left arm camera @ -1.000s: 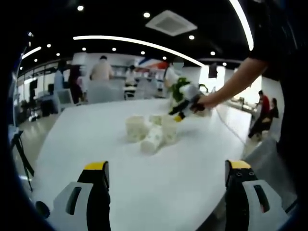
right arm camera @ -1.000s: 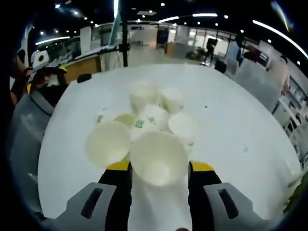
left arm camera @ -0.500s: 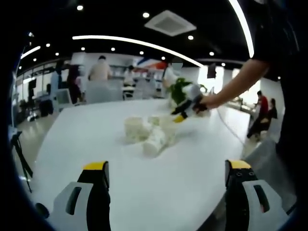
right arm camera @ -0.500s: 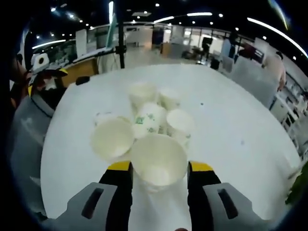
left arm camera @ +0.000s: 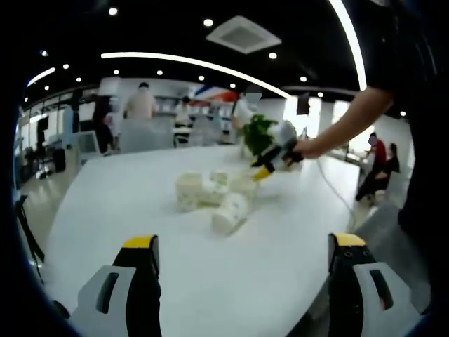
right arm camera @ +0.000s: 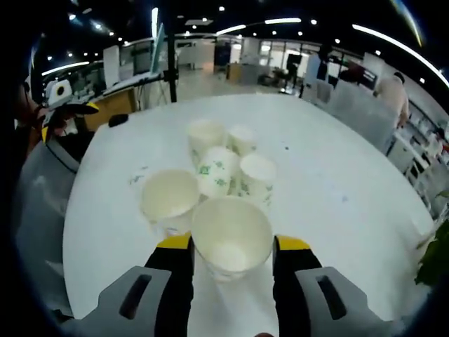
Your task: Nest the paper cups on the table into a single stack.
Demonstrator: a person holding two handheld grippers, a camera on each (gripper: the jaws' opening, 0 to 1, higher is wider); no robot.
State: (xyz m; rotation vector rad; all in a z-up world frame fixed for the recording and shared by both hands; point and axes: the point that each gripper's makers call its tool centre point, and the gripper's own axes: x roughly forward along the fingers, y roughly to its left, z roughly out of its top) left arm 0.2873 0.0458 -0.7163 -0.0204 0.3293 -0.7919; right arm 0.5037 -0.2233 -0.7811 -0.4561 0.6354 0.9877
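Paper cup (right arm camera: 231, 236) in right tool (right arm camera: 231, 246)

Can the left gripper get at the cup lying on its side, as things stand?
Probably yes. The left gripper is open and pointed at the cluster, with bare table between its jaws and the tipped cup. That cup lies on the near edge of the group; the right gripper works the far side.

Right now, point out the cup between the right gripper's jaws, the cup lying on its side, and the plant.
held cup (right arm camera: 231, 239), right gripper view, inner wall
tipped cup (left arm camera: 231, 213), left gripper view, side
plant (left arm camera: 257, 133), left gripper view, leaves
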